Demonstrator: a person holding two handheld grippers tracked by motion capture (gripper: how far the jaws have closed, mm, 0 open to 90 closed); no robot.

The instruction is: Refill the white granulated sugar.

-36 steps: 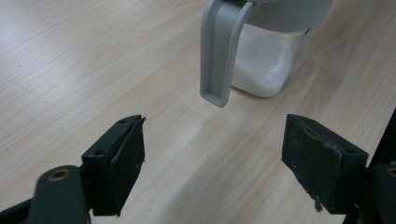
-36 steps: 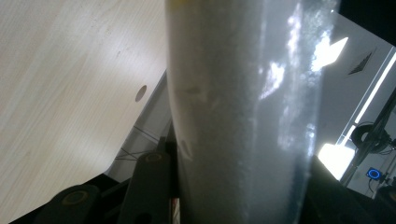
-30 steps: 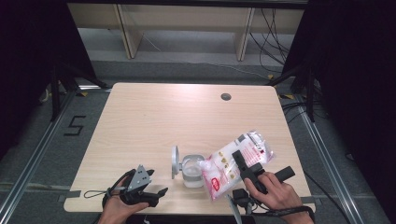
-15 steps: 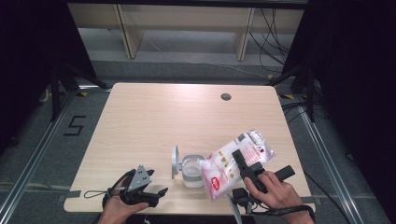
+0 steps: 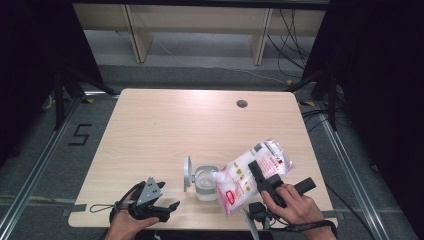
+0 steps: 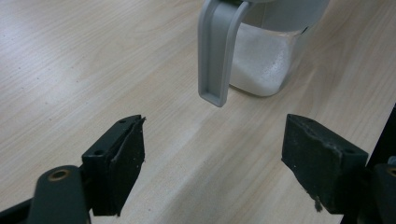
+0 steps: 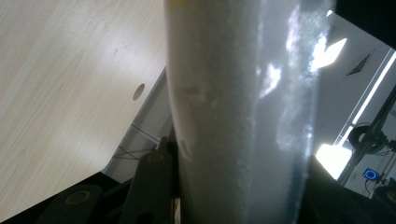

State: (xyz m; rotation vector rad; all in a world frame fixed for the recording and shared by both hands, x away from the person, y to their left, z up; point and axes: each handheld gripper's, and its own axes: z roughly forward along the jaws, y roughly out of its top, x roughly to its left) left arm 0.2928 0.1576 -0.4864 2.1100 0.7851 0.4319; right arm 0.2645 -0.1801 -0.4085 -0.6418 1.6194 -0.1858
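- The right gripper, lower right of the high view, is clenched on a plastic bag of white powder, tilted over a clear jar.
- The jar sits low in the frame's centre, its lid flipped open.
- The left gripper, lower left, is released, holding nothing.

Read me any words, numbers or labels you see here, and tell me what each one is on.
"5": black mark on the grey floor left of the light wooden table, at.
Red and black print on the clear plastic bag of white granules, held tilted over the clear container with the grey lid: too small and blurred to read.
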